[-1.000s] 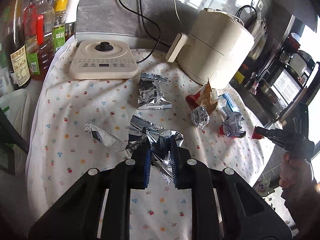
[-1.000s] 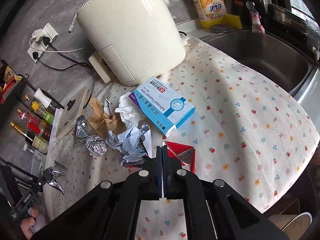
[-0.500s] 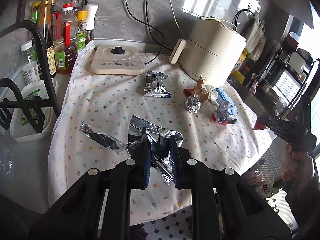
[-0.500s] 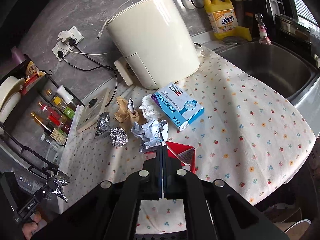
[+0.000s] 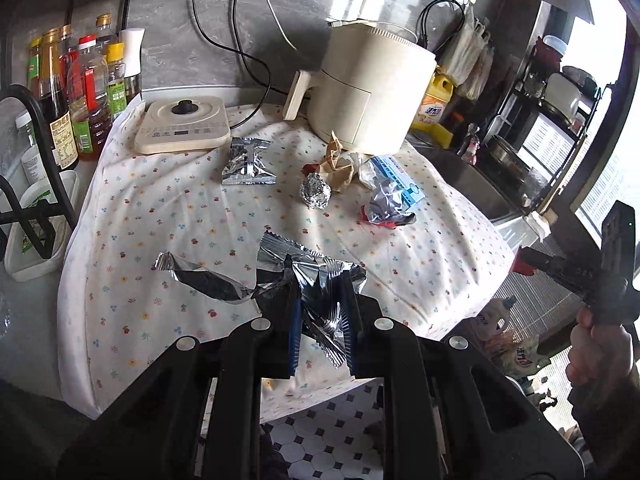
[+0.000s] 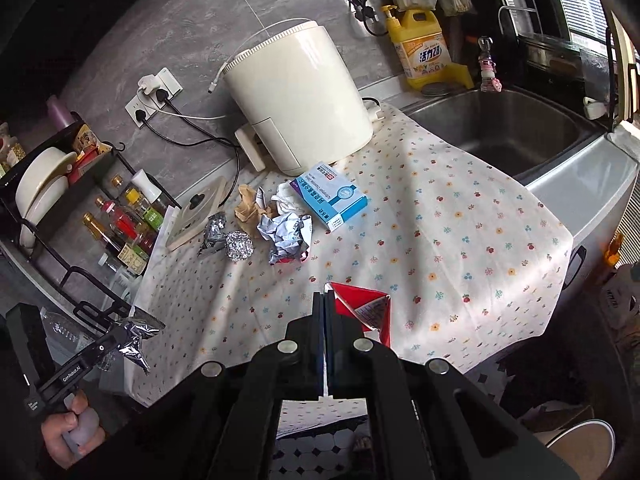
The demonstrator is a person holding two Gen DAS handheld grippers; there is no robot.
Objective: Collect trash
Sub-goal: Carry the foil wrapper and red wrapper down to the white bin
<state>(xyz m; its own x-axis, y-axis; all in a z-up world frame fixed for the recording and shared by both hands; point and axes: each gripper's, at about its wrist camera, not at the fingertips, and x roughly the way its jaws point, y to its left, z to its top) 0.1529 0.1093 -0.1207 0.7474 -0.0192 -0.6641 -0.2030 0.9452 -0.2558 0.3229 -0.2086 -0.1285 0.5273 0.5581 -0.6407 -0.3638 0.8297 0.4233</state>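
Note:
My left gripper [image 5: 320, 300] is shut on a crumpled silver foil wrapper [image 5: 312, 272], held above the near edge of the flowered cloth [image 5: 160, 208]; it also shows in the right wrist view [image 6: 136, 336]. My right gripper [image 6: 325, 300] is shut on a red wrapper [image 6: 368, 308], lifted over the cloth's front edge. Left on the cloth: a silver packet [image 5: 248, 162], a foil ball [image 5: 316, 196], brown paper [image 5: 340, 164], crumpled paper [image 5: 386, 200] and a blue-and-white box [image 6: 330, 196].
A cream air fryer [image 5: 368, 108] and a flat cream cooker [image 5: 182, 130] stand at the back. Sauce bottles [image 5: 84, 96] and a black rack [image 5: 32, 184] are left. A steel sink [image 6: 508, 128] lies right. Tiled floor [image 5: 320, 440] shows below.
Both grippers have pulled back and up from the counter with their wrappers held. The trash pile looks farther away and the floor now shows below.

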